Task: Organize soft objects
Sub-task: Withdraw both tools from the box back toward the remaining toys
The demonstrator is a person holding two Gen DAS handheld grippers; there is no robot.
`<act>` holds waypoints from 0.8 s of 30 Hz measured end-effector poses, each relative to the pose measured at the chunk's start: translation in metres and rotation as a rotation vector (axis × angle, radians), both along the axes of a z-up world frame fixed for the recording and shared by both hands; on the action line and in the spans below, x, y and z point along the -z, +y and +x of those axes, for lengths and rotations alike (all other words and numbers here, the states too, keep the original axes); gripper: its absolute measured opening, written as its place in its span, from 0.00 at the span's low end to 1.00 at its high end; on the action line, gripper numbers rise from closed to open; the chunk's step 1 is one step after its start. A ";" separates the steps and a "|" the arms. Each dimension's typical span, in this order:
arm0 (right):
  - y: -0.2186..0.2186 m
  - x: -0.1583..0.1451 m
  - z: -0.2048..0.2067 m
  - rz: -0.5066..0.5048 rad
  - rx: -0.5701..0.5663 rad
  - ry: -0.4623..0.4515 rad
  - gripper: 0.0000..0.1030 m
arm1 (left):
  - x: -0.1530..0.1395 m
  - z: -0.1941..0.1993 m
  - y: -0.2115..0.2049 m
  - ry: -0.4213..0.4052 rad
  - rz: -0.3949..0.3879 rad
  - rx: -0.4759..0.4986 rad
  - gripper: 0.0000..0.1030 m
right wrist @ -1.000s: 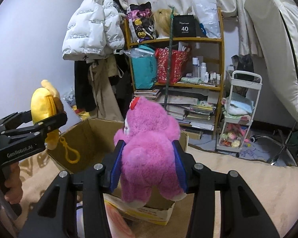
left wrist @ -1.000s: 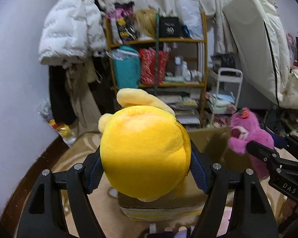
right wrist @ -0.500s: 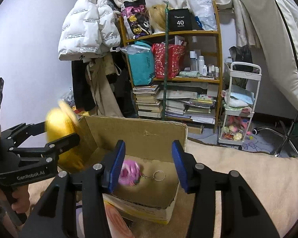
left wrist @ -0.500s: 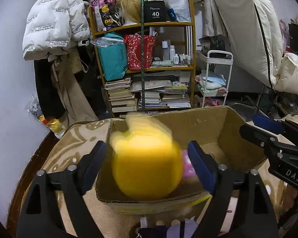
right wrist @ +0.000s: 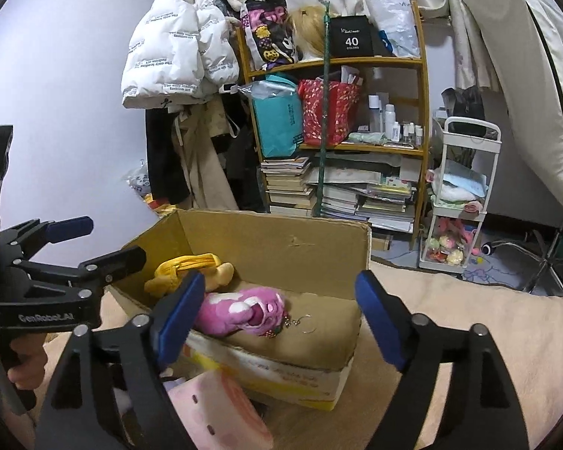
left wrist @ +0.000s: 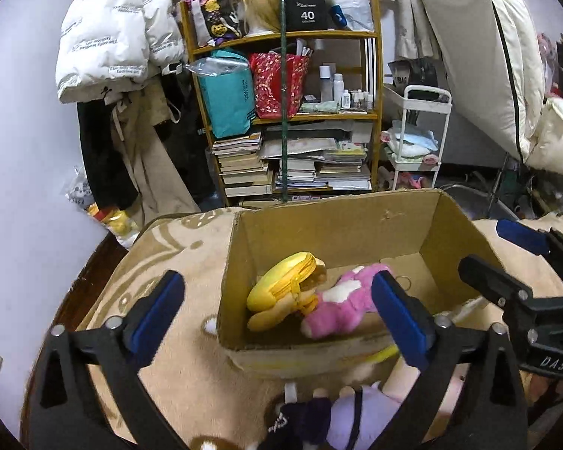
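Spread wide and empty, the left gripper (left wrist: 277, 307) hovers over the near rim of the cardboard box (left wrist: 356, 230); the yellow plush (left wrist: 281, 288) it clamped a second ago now lies inside, touching the pink plush (left wrist: 341, 303). More soft toys (left wrist: 356, 416) wait just outside the box.

From the right wrist view, the right gripper (right wrist: 277, 318) also gapes, holding nothing; its pink plush (right wrist: 240, 311) has dropped onto the box floor beside the yellow one.

"40" on black box (right wrist: 352, 42) atop shelf; "DAS" on right tool (left wrist: 521, 251); "GenRobot.AI" on left tool (right wrist: 101, 240)
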State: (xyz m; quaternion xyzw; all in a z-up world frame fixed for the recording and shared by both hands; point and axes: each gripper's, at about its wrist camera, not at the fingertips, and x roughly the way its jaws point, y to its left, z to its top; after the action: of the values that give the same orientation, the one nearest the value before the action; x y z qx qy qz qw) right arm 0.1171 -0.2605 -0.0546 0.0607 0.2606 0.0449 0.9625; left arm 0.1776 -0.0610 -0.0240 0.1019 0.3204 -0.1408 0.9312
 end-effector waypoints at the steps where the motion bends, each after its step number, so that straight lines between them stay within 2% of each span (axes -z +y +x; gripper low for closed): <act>1: 0.001 -0.002 -0.003 -0.002 0.004 -0.006 0.92 | -0.003 -0.003 0.002 0.002 -0.004 -0.001 0.97; 4: 0.003 -0.008 -0.013 -0.007 0.024 -0.019 1.00 | -0.008 -0.010 0.007 0.001 0.004 -0.007 0.98; 10: 0.006 -0.014 -0.025 -0.009 0.036 -0.017 1.00 | -0.015 -0.029 0.017 0.012 0.021 -0.021 0.98; 24: 0.012 -0.030 -0.072 -0.017 0.045 -0.012 1.00 | -0.014 -0.068 0.052 0.116 0.027 -0.062 0.98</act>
State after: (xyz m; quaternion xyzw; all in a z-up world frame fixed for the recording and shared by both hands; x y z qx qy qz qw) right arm 0.0453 -0.2483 -0.0241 0.0582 0.2537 0.0215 0.9653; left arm 0.1095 -0.0090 -0.0099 0.0962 0.3785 -0.1133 0.9136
